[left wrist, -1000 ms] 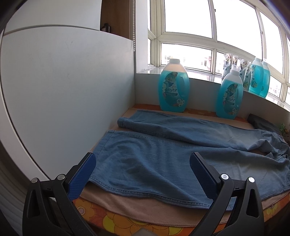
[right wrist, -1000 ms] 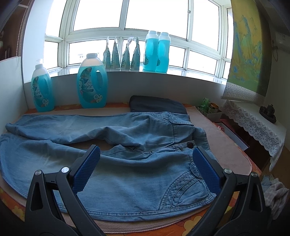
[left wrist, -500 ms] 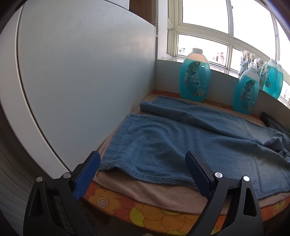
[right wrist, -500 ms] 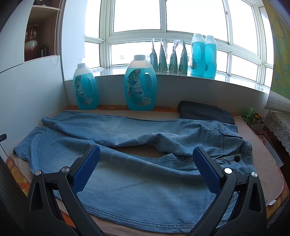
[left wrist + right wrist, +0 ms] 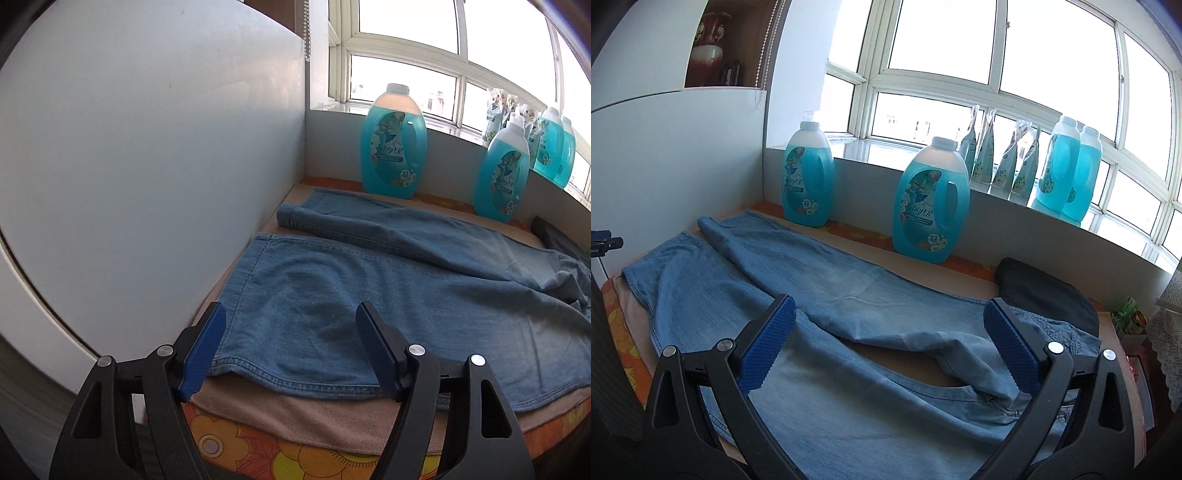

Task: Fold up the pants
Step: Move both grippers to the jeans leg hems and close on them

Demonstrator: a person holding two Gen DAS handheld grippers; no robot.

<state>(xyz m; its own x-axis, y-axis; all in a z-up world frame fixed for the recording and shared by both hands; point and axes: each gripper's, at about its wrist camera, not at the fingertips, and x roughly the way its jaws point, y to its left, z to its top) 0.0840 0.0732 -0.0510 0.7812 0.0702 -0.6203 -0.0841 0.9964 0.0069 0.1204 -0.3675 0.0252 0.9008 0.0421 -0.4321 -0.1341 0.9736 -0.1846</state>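
Observation:
Light blue denim pants (image 5: 369, 280) lie flat on a beige cloth, legs running to the left and waist to the right. My left gripper (image 5: 290, 314) hovers over the near leg's hem corner at the front left. Its jaws are closing, the blue pads stand apart, and the denim lies below them untouched. In the right wrist view the pants (image 5: 849, 288) spread across the table, with a gap between the two legs. My right gripper (image 5: 888, 306) stands open above the crotch and upper legs, with nothing pinched.
A white panel (image 5: 147, 166) walls off the left side close to the hems. Two large blue detergent bottles (image 5: 809, 177) (image 5: 931, 206) stand along the back wall, with more bottles and pouches on the sill. A dark folded cloth (image 5: 1045, 295) lies at the back right. A floral mat edge (image 5: 295, 454) marks the table's front.
The left gripper has shifted left to the near leg's hem and its jaws have narrowed. The right gripper has swung left from the waist toward the legs and tilted.

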